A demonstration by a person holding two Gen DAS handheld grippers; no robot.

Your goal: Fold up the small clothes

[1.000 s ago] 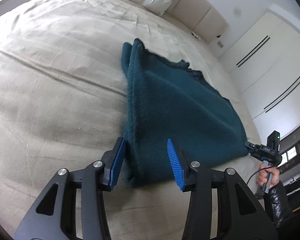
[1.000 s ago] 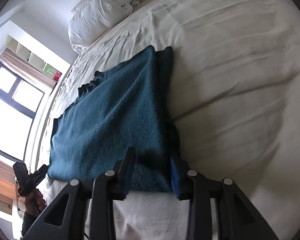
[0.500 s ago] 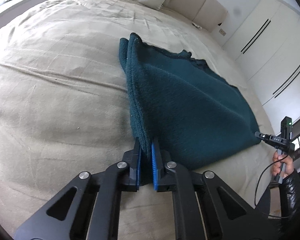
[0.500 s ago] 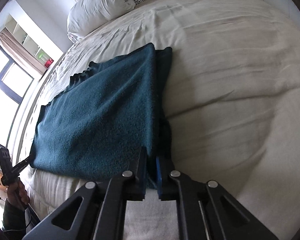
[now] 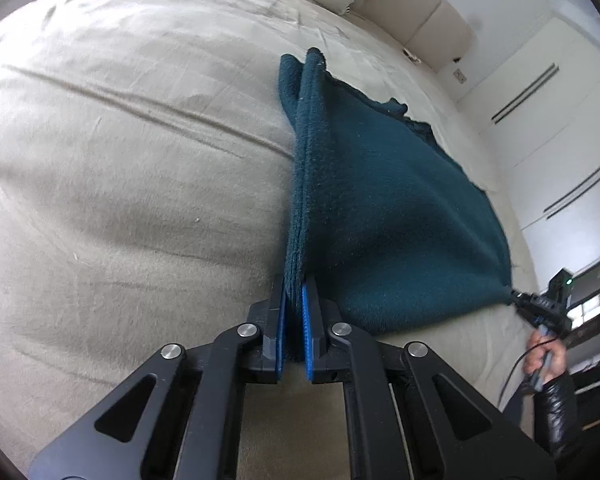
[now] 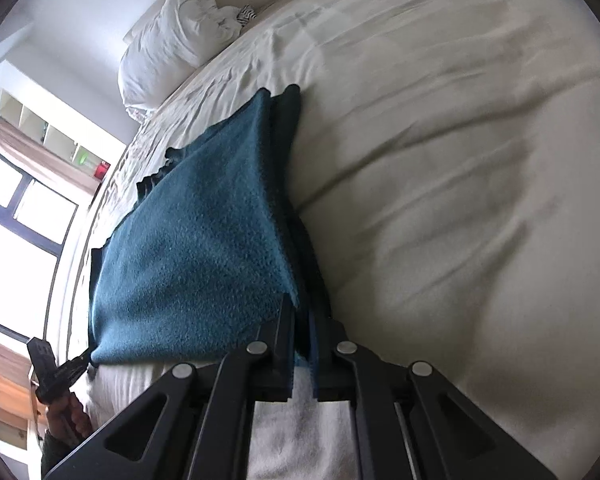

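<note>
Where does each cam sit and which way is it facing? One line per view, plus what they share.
Left wrist: on the left tongs, facing down along them over the bed; tongs shut on the teal cloth; right hand shows far right.
Right wrist: on the right tongs, facing down across the bed toward the pillow; shut on the cloth's other near corner; left hand shows lower left.
Shared: cloth, bed, each other's tongs.

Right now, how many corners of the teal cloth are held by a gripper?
2. The left gripper pinches one near corner of the teal cloth; the right gripper pinches the other near corner. The far corners lie free on the bed.
</note>
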